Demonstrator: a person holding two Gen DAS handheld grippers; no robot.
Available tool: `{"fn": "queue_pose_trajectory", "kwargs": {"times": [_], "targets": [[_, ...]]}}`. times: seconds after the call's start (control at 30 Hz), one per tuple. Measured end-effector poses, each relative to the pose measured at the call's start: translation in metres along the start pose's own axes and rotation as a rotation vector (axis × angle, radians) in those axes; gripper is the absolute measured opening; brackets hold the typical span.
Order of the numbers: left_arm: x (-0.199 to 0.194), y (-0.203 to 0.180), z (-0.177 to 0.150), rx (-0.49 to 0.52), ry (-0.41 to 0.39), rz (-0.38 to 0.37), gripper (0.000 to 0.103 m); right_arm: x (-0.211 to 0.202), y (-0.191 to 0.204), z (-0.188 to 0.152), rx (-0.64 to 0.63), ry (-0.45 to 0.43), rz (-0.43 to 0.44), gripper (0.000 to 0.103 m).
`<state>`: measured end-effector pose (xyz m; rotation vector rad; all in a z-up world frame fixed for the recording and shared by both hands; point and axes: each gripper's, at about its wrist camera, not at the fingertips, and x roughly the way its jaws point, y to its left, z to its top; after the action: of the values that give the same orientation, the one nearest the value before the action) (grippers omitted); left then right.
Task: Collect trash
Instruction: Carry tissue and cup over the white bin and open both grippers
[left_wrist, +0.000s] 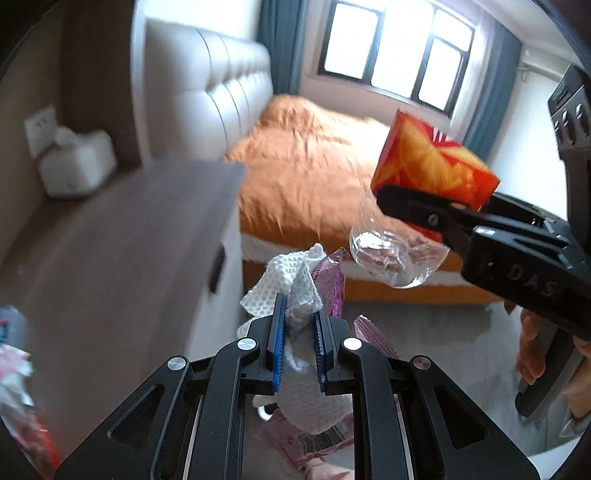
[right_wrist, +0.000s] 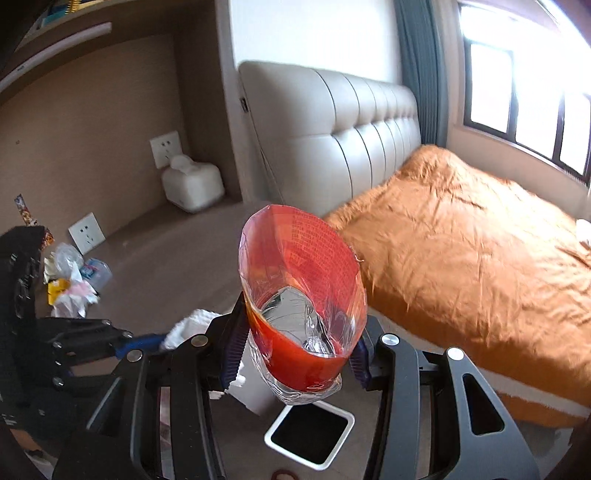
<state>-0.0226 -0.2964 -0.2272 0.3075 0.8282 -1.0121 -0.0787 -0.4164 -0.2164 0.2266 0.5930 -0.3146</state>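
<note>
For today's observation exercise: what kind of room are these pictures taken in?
Most likely a bedroom: a bed with an orange cover, a padded headboard, and a curtained window.

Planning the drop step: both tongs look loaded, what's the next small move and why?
Probably lower the right tongs, shut on the cut-open clear plastic bottle with the red-orange label, toward the white square bin with the dark opening below it. The left tongs grip a white paper towel.

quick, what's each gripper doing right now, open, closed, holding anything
Left gripper: closed on a white paper towel and a pink wrapper.
Right gripper: closed on a cut plastic bottle with an orange label.
</note>
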Motion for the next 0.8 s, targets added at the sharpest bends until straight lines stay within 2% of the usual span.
{"fn": "queue_pose_trajectory", "kwargs": {"times": [0.3, 0.5, 0.6, 0.8], "targets": [[0.102, -0.004, -0.051, 0.039, 0.142, -0.051, 0.013, 0.071, -0.033, -0.069, 0.08, 0.128, 0.014, 0.049], [0.186, 0.005, -0.099, -0.012, 0.25, -0.084, 0.013, 0.141, -0.051, -0.133, 0.097, 0.22, 0.008, 0.049], [0.23, 0.013, -0.118, -0.037, 0.283, -0.087, 0.013, 0.173, -0.054, -0.159, 0.101, 0.264, 0.01, 0.049], [0.302, 0.017, -0.153, 0.002, 0.322, -0.067, 0.014, 0.238, -0.065, -0.215, 0.101, 0.35, 0.04, 0.049]]}}
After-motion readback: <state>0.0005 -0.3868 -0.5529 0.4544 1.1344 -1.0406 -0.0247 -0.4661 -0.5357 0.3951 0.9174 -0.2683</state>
